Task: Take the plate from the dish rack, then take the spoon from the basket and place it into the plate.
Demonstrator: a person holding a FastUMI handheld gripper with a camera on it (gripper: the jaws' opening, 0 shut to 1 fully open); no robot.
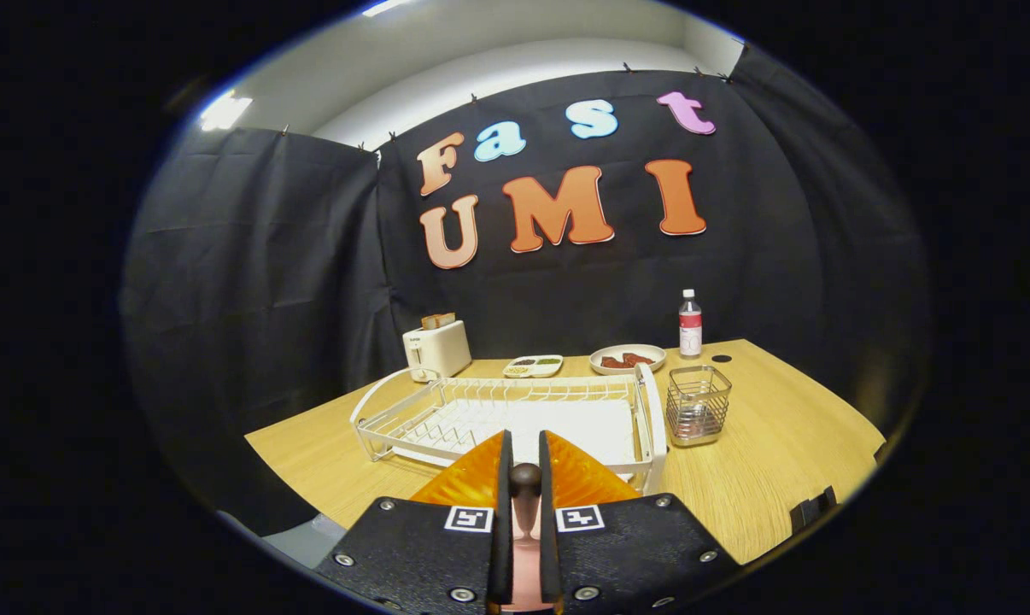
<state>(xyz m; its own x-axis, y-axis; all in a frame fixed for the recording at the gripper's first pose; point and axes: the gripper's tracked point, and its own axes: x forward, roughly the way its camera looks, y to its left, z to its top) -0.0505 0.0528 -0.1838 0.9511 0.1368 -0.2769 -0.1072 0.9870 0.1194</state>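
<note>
Gripper [525, 453] fingers pinch pink, dark-tipped spoon [525, 491] above orange ribbed plate [472, 474] — 6 o'clock of white wire dish rack [378, 427]; mesh basket [697, 403] at 3 o'clock | plate out, spoon lifted — release remains

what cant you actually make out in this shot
- Spoon, gripper view: only a dark rounded end and a pinkish stem show between the jaws of the gripper; the rest is hidden.
- Orange plate: mostly covered by the gripper body, so the spoon's contact with it is unclear.
- Wire basket: contents too small to tell.
- Small tray and far dish: food too small to identify.
</note>
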